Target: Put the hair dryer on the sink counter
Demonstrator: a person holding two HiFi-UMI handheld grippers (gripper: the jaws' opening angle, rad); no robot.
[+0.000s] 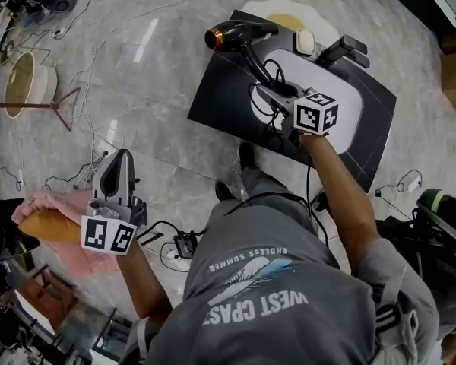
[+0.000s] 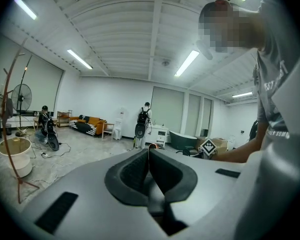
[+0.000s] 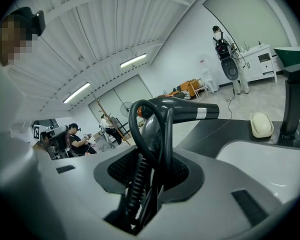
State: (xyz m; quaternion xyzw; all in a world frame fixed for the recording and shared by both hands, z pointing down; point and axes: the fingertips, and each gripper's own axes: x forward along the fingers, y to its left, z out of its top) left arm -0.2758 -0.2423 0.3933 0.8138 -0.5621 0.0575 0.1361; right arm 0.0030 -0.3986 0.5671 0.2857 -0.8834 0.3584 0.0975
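The black hair dryer [image 1: 239,35] with its orange nozzle hangs over the far left part of the dark sink counter [image 1: 220,101]. My right gripper [image 1: 277,93] is shut on its handle and looped cord. In the right gripper view the hair dryer [image 3: 182,109] stands up from between the jaws of the right gripper [image 3: 150,169], barrel pointing right. The white basin [image 1: 351,109] lies under my right hand. My left gripper [image 1: 120,158] is held low at the left, away from the counter. In its own view the left gripper [image 2: 148,164] is shut with nothing in it.
A soap bar [image 1: 305,41] and a black faucet [image 1: 346,50] sit at the counter's far edge. A pink cloth [image 1: 53,207] lies near my left gripper. A white bucket [image 1: 26,82] and loose cables are on the floor at left. People stand in the background.
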